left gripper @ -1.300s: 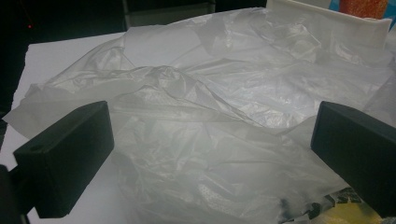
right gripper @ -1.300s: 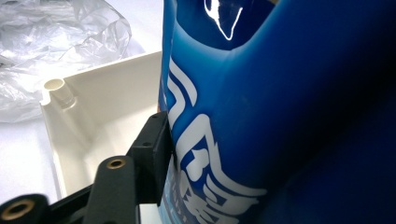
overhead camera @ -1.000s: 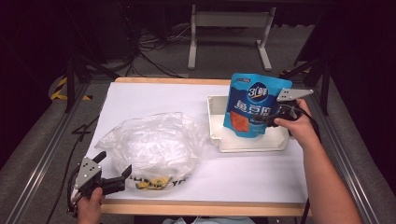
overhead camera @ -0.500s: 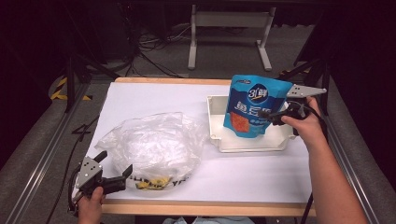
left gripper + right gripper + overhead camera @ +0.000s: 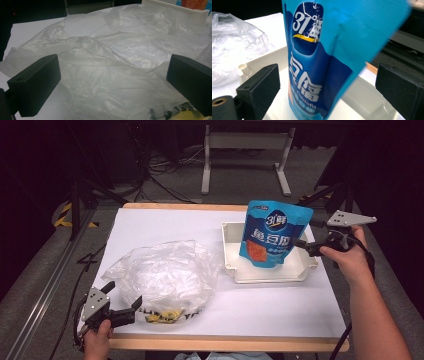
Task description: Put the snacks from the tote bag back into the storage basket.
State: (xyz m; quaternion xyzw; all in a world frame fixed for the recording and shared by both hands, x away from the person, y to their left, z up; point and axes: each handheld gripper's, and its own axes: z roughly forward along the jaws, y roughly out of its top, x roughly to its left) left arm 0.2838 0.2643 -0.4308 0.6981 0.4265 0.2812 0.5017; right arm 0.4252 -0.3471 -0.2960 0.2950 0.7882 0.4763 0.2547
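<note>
A blue snack pouch [image 5: 272, 235] [image 5: 317, 62] stands upright in the white tray [image 5: 270, 275] at the right of the table. My right gripper [image 5: 301, 245] [image 5: 328, 91] hangs just right of the pouch. Its jaws have just been opening and now stand wide, with the pouch between them and a gap on each side. A crumpled clear plastic bag [image 5: 165, 275] [image 5: 112, 50] lies at the front left. My left gripper [image 5: 122, 296] [image 5: 113, 85] is open at the bag's near edge, with film lying between its jaws.
White paper [image 5: 165, 227] covers the tabletop. The tray's wall [image 5: 175, 7] shows beyond the bag in the left gripper view. Yellow and black print [image 5: 165, 315] marks the bag's front edge. Dark floor, cables and a metal stand [image 5: 245, 150] lie behind the table.
The right hand has drawn back to the right and upward from the pouch, and its jaws have spread. The pouch stays standing in the tray. The left gripper has kept still.
</note>
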